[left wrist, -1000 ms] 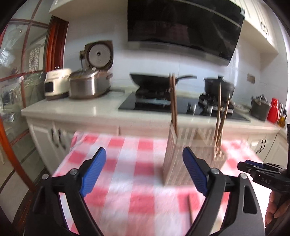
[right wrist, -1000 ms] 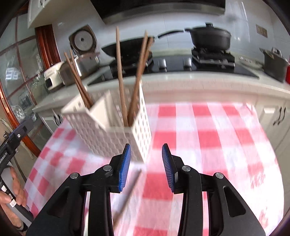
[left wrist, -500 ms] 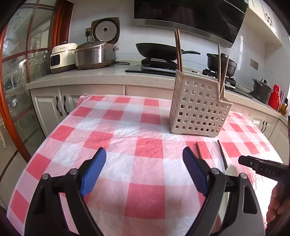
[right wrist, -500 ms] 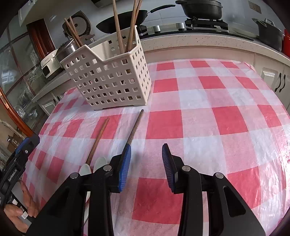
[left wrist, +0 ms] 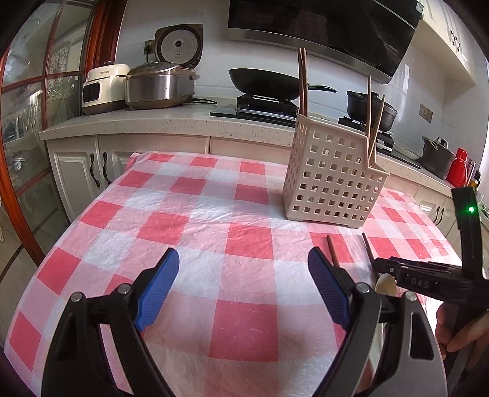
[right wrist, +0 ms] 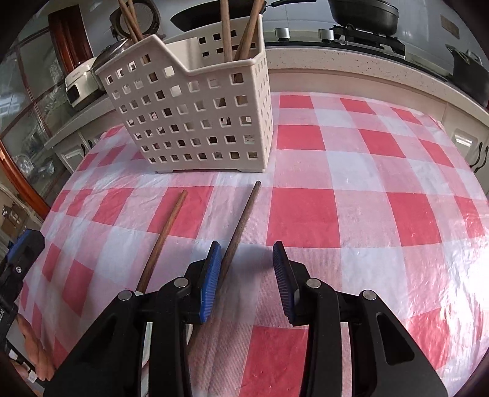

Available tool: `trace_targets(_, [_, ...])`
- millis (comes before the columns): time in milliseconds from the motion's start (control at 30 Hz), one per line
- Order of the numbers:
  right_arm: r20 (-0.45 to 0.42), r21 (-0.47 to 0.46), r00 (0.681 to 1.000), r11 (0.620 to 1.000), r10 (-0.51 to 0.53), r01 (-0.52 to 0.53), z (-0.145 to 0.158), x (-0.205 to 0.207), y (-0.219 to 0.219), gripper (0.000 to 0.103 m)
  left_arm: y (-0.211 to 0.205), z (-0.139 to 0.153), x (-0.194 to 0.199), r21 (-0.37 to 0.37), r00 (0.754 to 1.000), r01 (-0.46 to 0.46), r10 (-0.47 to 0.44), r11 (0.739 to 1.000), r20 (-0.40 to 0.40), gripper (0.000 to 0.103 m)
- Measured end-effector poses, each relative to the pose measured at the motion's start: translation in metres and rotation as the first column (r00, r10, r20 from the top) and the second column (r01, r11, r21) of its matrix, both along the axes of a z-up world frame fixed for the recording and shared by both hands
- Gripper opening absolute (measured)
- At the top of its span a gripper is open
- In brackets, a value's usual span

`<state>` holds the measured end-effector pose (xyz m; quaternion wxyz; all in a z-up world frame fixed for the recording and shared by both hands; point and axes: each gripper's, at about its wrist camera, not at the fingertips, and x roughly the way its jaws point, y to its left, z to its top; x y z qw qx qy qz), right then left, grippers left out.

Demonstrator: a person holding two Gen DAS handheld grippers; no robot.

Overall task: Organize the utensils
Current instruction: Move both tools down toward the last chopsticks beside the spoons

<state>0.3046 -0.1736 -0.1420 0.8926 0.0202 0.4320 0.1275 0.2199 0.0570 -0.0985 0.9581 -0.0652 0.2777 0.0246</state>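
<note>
Perforated cream plastic utensil basket (right wrist: 195, 116) stands upright on the crinkled red-and-white checked tabletop (right wrist: 351, 189), holding wooden chopsticks (right wrist: 226, 29). Two brown wooden-handled spoons (right wrist: 241, 226) lie before it; one handle runs between the half-open right gripper (right wrist: 247, 276). Left gripper (left wrist: 243, 290) spread wide, empty.

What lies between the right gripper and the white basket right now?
In the right wrist view, two wooden handles on the checked cloth run from the right gripper toward the basket.
</note>
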Motion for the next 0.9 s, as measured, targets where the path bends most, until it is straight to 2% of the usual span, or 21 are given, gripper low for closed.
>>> trace_targets(200, [-0.037, -0.089, 0.998, 0.995, 0.049, -0.053, 0.001, 0.010, 0.008, 0.032, -0.001, 0.000, 0.000, 0.002, 1.000, 0.002, -0.002, 1.000, -0.006, 0.083])
trace_targets(267, [-0.053, -0.080, 0.996, 0.994, 0.077, -0.081, 0.001, 0.012, 0.002, 0.026, -0.001, -0.001, 0.000, 0.004, 1.000, 0.002, -0.002, 1.000, -0.006, 0.083])
trace_targets(333, [-0.061, -0.074, 0.994, 0.993, 0.089, -0.094, 0.002, 0.011, -0.007, 0.015, -0.002, -0.001, 0.000, 0.006, 1.000, 0.002, -0.002, 1.000, -0.008, 0.083])
trace_targets(533, [-0.057, -0.087, 0.995, 0.992, 0.086, -0.091, 0.002, 0.001, -0.026, 0.015, -0.008, -0.002, 0.001, 0.009, 1.000, 0.018, -0.018, 1.000, -0.019, 0.083])
trace_targets(767, [-0.026, -0.115, 0.990, 0.983, 0.139, -0.142, 0.000, -0.013, -0.014, 0.020, -0.019, -0.005, 0.004, 0.026, 0.998, 0.041, -0.040, 0.999, -0.039, 0.083])
trace_targets(900, [-0.013, -0.096, 0.985, 0.981, 0.170, -0.170, 0.002, -0.017, -0.019, 0.012, -0.021, -0.006, 0.009, 0.027, 0.997, 0.049, -0.047, 0.998, -0.059, 0.083])
